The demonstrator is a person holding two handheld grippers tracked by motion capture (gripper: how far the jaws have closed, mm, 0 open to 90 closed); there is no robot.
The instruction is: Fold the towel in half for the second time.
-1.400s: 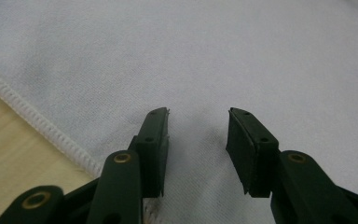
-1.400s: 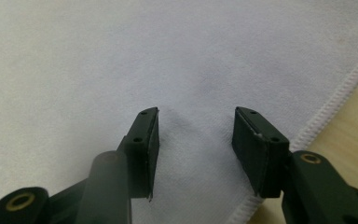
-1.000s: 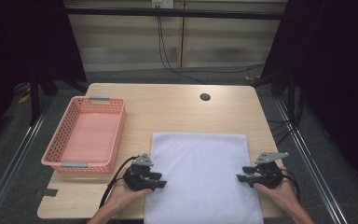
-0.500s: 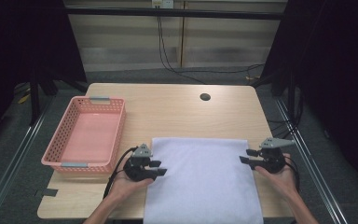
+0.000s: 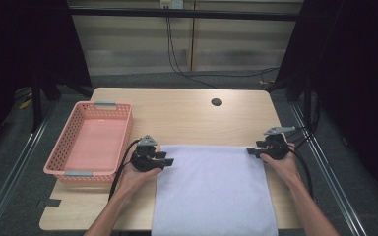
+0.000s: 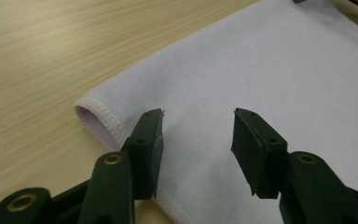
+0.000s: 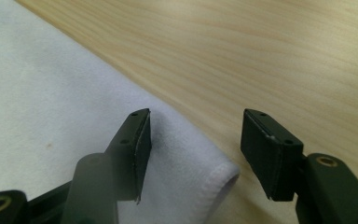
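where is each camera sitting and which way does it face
High view: above the person's side, looking forward and down on the table; forearms, left gripper, right gripper.
Left gripper view: on that gripper, facing along its jaws at the towel.
Right gripper view: likewise, at another towel corner.
All share the towel.

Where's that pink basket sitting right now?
In the high view, the pink basket sits on the table's left side, just left of the left gripper and the white cloth.
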